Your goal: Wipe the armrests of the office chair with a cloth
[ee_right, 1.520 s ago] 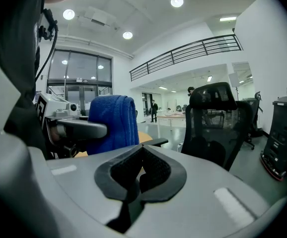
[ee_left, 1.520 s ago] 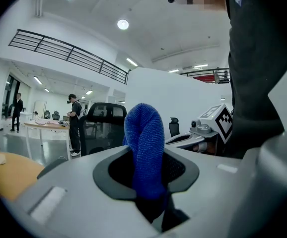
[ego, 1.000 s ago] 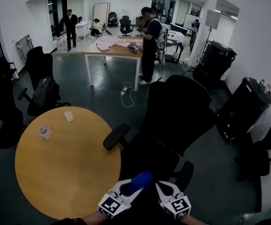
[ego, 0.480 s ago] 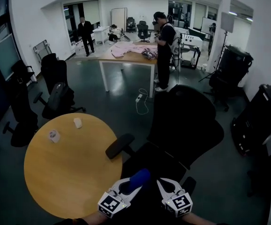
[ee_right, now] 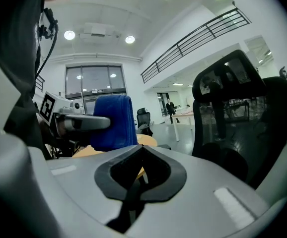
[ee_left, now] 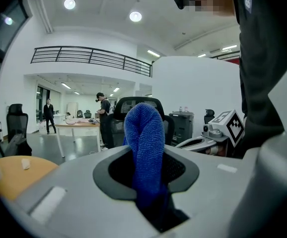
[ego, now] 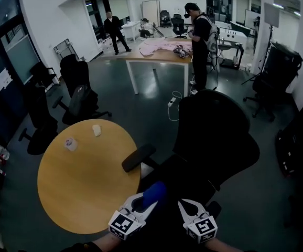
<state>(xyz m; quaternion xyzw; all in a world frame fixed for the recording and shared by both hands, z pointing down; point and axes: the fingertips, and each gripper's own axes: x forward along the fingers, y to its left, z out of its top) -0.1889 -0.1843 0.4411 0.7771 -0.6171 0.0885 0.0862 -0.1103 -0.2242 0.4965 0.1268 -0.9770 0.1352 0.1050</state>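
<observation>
We face the black office chair at 1 o'clock, with the round wooden counter at 9 o'clock. Our right gripper is clenched and empty. Our left gripper grasps the blue cloth, whose nearest armrest lies at 11 o'clock, apart.

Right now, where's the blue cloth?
Head view, bottom centre: the blue cloth is pinched in the left tongs, right of the round wooden table, close to the office chair.
</observation>
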